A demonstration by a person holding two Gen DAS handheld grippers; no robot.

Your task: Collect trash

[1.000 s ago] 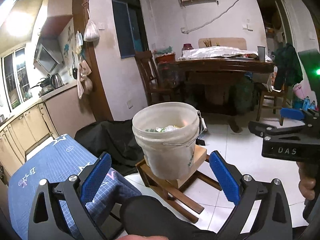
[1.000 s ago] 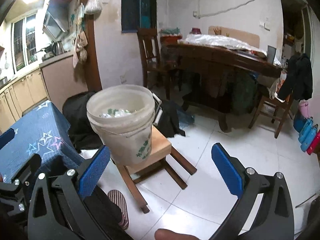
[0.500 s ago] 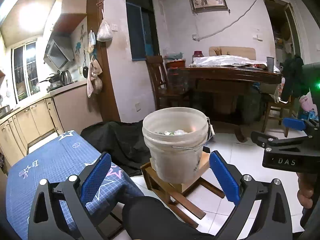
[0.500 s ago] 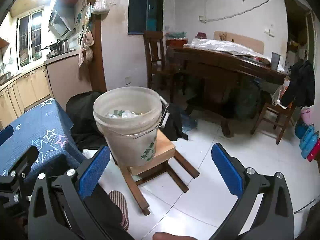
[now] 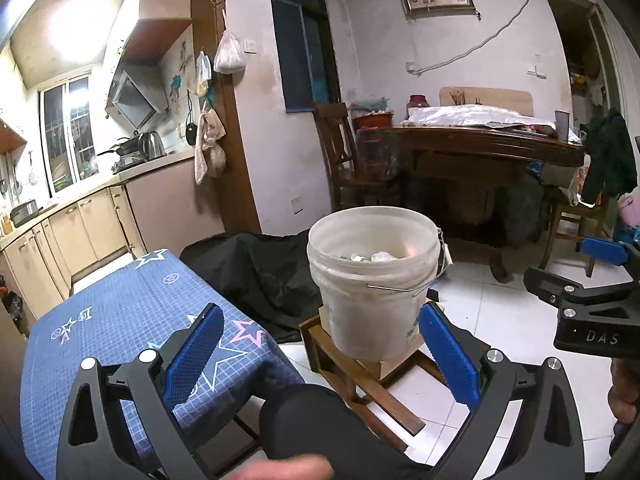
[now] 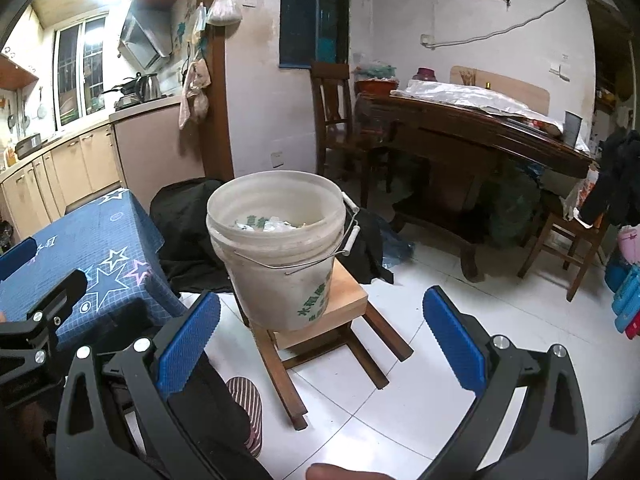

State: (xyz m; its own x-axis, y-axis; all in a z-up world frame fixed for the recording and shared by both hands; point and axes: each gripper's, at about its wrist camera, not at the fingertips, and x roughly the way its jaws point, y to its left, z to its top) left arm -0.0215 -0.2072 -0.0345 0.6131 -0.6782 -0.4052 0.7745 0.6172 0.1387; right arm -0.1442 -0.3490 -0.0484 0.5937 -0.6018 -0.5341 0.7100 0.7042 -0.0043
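The letters "DAS" stand in pale print on the black body of the right gripper (image 5: 599, 276), seen at the right edge of the left wrist view. Green Chinese characters are printed down the side of the white plastic bucket (image 6: 280, 248), just ahead of the right gripper's spread fingers; they are too warped to read. White marks among the stars on the blue grid-patterned cloth (image 5: 132, 320) cannot be read either.
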